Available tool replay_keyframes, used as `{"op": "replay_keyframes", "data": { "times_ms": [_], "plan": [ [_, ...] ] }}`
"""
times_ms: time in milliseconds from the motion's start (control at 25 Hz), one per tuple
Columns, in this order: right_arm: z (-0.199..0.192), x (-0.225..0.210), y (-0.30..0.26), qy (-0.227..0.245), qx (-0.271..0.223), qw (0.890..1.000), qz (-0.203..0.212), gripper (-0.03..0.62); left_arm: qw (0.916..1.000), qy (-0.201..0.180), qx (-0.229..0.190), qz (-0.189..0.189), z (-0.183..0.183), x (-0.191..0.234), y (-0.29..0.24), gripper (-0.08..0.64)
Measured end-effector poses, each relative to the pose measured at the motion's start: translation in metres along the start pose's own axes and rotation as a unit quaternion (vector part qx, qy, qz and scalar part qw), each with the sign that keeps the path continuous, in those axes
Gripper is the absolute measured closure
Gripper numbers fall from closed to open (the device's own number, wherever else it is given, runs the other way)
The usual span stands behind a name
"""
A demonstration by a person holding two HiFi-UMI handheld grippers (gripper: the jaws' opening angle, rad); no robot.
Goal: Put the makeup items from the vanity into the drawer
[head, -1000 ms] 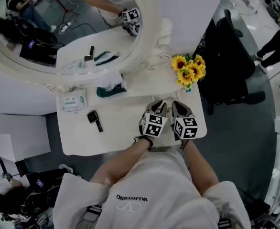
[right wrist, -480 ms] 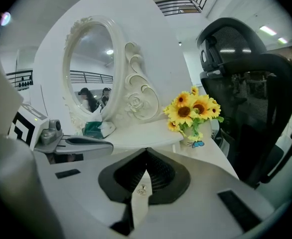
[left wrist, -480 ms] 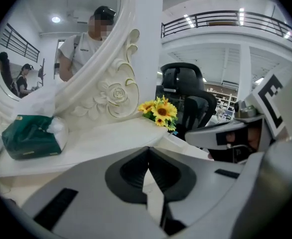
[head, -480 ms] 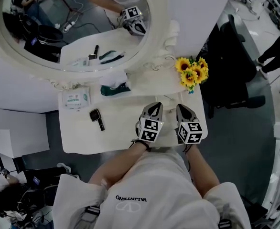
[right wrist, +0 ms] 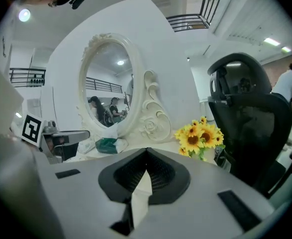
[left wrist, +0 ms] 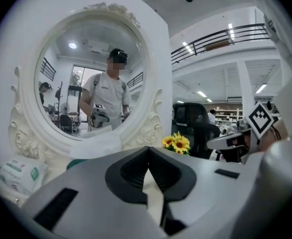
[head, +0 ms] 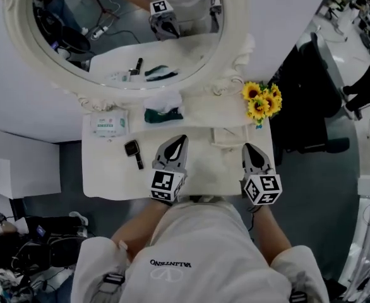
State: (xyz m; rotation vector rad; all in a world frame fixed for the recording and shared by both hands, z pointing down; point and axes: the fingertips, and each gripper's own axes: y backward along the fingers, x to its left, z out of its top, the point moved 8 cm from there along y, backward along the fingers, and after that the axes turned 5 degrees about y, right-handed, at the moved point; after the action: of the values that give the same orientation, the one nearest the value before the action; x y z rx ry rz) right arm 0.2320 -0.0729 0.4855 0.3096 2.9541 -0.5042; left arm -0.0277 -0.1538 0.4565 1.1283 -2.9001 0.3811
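1. The left gripper [head: 180,138] sits at the lower middle of the head view, over the white vanity top [head: 106,182]. Its tip aims up the frame toward the mirror. In the left gripper view its 2 jaws meet tip to tip, fully closed, with nothing between them.
2. The right gripper [head: 248,147] is at the lower right of the head view, over the vanity's right edge and well apart from the left one. In the right gripper view its 2 jaws are also pressed together, gripping nothing.
3. A small black makeup item [head: 134,153] lies flat on the vanity top, to the left of the left gripper. Neither gripper touches it.
4. Up and left of it, a white pack with green print [head: 108,124] rests near the back left corner.
5. A dark green pack [head: 163,114] with white tissue on it lies at the foot of the oval mirror [head: 233,43], above the left gripper's tip.
6. The mirror, in an ornate white frame, fills the top of the head view. It reflects the person [head: 197,257] in a white shirt, along with 1 gripper.
7. Yellow sunflowers [head: 261,101] stand at the vanity's back right corner, above the right gripper in the frame.
8. A black office chair [head: 311,87] stands to the right of the vanity.
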Motion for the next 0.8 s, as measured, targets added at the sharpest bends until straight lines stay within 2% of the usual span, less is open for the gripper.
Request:
{"op": "replay_keyframes", "data": {
  "times_ms": [280, 440, 800],
  "plan": [
    [0.029, 0.017, 0.021, 0.026, -0.042, 0.999, -0.007, 0.580, 0.9944, -0.037, -0.067, 0.073, 0.032, 0.052, 0.070, 0.557],
    [0.043, 0.026, 0.026, 0.034, -0.062, 0.997, -0.006, 0.580, 0.9910, -0.033, -0.092, 0.092, 0.043, 0.066, 0.099, 0.557],
    [0.060, 0.048, 0.032, 0.055, -0.085, 0.995, -0.004, 0.581, 0.9865, -0.020, -0.104, 0.125, 0.038, 0.086, 0.134, 0.557]
  ]
}}
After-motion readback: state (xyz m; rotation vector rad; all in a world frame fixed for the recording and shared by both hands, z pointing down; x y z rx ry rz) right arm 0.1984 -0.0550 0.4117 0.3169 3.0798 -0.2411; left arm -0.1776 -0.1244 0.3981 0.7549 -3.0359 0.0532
